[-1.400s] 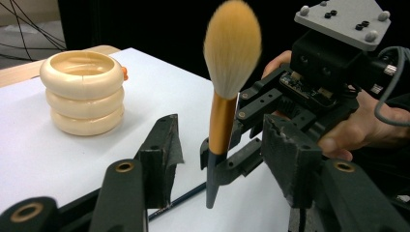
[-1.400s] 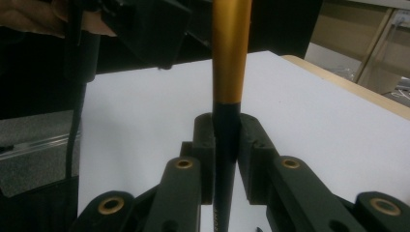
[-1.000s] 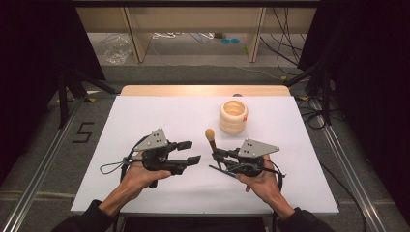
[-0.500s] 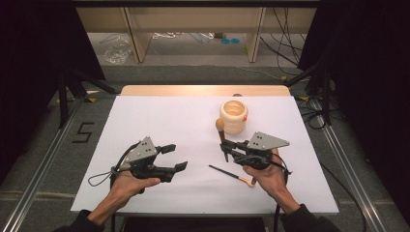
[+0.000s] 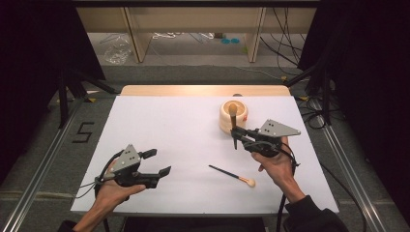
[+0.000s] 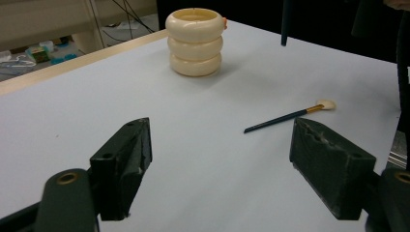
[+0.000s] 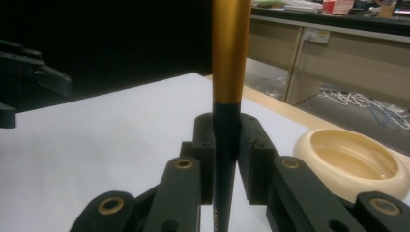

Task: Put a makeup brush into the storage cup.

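Observation:
My right gripper [image 5: 236,134] is shut on the dark handle of a large makeup brush [image 5: 232,109]. It holds the brush upright, head up, right in front of the cream ribbed holder [image 5: 224,117]. In the right gripper view the jaws [image 7: 226,130] clamp the handle below the gold ferrule [image 7: 231,48], with the holder [image 7: 353,162] at the right. My left gripper [image 5: 160,162] is at the table's front left; its jaws have just been opening and nothing is between them. A small dark-handled brush [image 5: 232,175] lies flat on the white table [image 5: 169,121], also in the left gripper view [image 6: 290,116].
A wooden strip [image 5: 203,90] runs along the table's far edge, with shelving and cables on the floor beyond. Metal rails [image 5: 43,164] flank both sides. In the left gripper view the holder [image 6: 195,42] stands well beyond the open jaws.
The left hand pulled away to the front left with its jaws widening, and the small brush now lies on the table. The right hand carried the large brush back and right, up to the holder.

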Motion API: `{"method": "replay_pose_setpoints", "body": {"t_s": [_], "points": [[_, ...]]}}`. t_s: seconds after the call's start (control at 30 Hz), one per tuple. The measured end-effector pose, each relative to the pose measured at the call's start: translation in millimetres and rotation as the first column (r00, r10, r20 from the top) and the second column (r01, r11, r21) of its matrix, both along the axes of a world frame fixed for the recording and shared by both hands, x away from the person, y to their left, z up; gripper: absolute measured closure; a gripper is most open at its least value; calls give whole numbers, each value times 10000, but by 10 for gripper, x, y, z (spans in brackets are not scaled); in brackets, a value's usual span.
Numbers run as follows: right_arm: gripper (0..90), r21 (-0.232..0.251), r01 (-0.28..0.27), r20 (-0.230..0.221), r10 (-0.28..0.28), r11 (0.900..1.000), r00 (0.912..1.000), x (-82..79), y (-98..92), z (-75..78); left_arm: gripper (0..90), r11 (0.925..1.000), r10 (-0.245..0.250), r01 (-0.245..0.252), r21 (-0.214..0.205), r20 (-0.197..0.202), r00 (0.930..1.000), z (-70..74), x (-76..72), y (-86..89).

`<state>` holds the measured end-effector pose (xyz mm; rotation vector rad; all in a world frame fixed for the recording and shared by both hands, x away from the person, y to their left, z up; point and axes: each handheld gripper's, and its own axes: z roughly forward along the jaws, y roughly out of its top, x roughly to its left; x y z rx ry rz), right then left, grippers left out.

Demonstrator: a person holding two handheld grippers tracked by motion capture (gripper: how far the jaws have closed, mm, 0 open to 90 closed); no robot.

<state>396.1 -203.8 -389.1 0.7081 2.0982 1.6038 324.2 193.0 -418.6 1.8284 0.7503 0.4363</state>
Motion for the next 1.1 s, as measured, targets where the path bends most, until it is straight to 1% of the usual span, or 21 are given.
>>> {"method": "replay_pose_setpoints", "body": {"t_s": [0.07, 0.1, 0.13, 0.2, 0.23, 0.27, 0.3, 0.33, 0.47, 0.53, 0.57, 0.6, 0.63, 0.73, 0.8, 0.83, 0.87, 0.93, 1.0, 1.07, 1.1], "points": [[798, -27, 178, 287, -177, 9998, 9994, 36, -19, 20, 230, 9999, 112, -112, -46, -134, 9998, -33, -31, 45], [798, -6, 176, 238, -176, 9998, 9996, 49, -25, 30, 230, 10000, 58, -58, 25, -124, 9999, -51, -42, 69], [798, 82, 200, 121, -201, 9998, 9997, 59, -26, 37, 230, 9999, 119, -120, -46, -190, 9997, -73, -59, 78], [798, 100, 357, 116, -358, 9993, 9993, 98, -41, 53, 230, 9998, 197, -195, 47, -275, 9994, -101, -98, 108], [798, 99, 360, 122, -361, 9993, 9993, 116, -53, 61, 230, 9998, 211, -211, 0, -296, 9993, -113, -112, 116], [797, 103, 383, 75, -384, 9992, 9992, 132, -57, 67, 230, 9997, 224, -223, 40, -280, 9994, -118, -120, 122], [798, 133, 516, 197, -519, 9986, 9985, 146, -61, 70, 231, 9996, 247, -244, 110, -265, 9993, -127, -134, 128], [797, 150, 471, 97, -473, 9988, 9988, 167, -69, 77, 231, 9997, 229, -227, 88, -230, 9995, -139, -142, 126], [798, 236, 661, 82, -663, 9975, 9978, 242, -90, 77, 231, 9995, 223, -217, 222, -254, 9994, -167, -168, 115], [797, 223, 806, 105, -808, 9965, 9967, 283, -105, 78, 231, 9997, 148, -143, 194, -277, 9995, -187, -173, 103], [798, 233, 822, 149, -826, 9963, 9965, 307, -116, 78, 231, 9994, 184, -175, 312, -263, 9995, -188, -179, 103], [798, 306, 886, 293, -895, 9956, 9956, 333, -119, 76, 231, 9994, 162, -154, 320, -233, 9996, -194, -180, 100], [798, 276, 933, 210, -939, 9953, 9954, 347, -125, 80, 231, 9995, 145, -138, 299, -244, 9996, -200, -184, 93], [798, 286, 1044, 266, -1052, 9941, 9941, 403, -140, 97, 230, 9994, 79, -70, 327, -271, 9996, -212, -186, 83], [798, 339, 1142, 289, -1152, 9929, 9929, 431, -136, 93, 230, 9991, 12, -5, 421, -159, 9999, -209, -180, 86], [798, 271, 1181, 260, -1188, 9926, 9926, 450, -141, 92, 230, 9995, 75, -68, 308, -244, 9997, -209, -184, 84], [797, 358, 1228, 311, -1240, 9918, 9918, 469, -139, 88, 231, 9997, 41, -35, 257, -234, 9997, -211, -180, 87], [798, 362, 1205, 323, -1217, 9920, 9920, 499, -145, 93, 231, 9996, 78, -72, 264, -223, 9997, -211, -180, 92], [797, 407, 1350, 334, -1364, 9900, 9901, 527, -147, 106, 231, 9994, 146, -139, 327, -212, 9997, -205, -183, 98], [797, 437, 1325, 388, -1342, 9902, 9902, 560, -146, 119, 231, 9996, 150, -143, 259, -252, 9996, -207, -180, 100], [798, 362, 1383, 354, -1396, 9897, 9896, 574, -150, 132, 232, 9995, 159, -152, 266, -249, 9996, -208, -180, 101]]}}
